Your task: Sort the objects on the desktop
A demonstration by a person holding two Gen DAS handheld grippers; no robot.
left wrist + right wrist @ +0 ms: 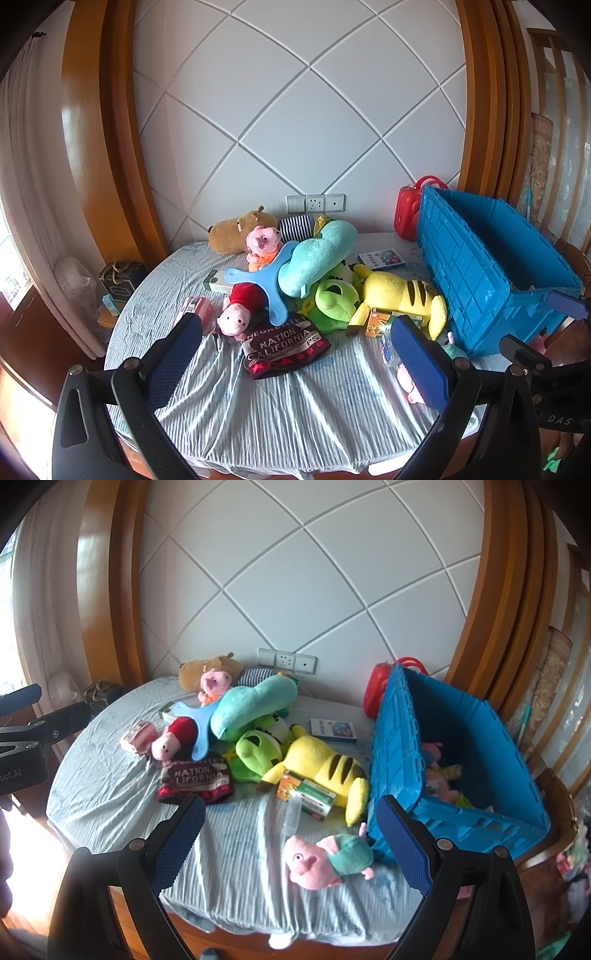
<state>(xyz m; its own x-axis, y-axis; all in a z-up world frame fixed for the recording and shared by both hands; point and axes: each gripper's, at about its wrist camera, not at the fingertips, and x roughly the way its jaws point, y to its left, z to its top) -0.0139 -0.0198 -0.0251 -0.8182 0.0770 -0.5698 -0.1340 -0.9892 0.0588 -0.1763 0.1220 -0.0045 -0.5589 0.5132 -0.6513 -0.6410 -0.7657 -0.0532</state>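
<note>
A heap of soft toys lies on a table under a pale striped cloth [280, 398]: a yellow striped plush [399, 295], a green frog plush [332, 302], a teal plush [317, 251], a pink pig in red [240, 310] and a dark "California" knit hat [284, 343]. A pink pig in a green top [325, 856] lies near the table's front edge. My left gripper [295, 354] is open above the cloth, just short of the hat. My right gripper [291, 834] is open, straddling the green-topped pig. A blue crate [461, 775] at the right holds a few toys.
A brown plush [236, 229], another pink pig [262, 243] and a blue plastic piece [269, 280] sit behind the heap. Small boxes [306, 794] lie by the yellow plush, a card box [380, 258] farther back. A red case [410, 210] stands behind the crate.
</note>
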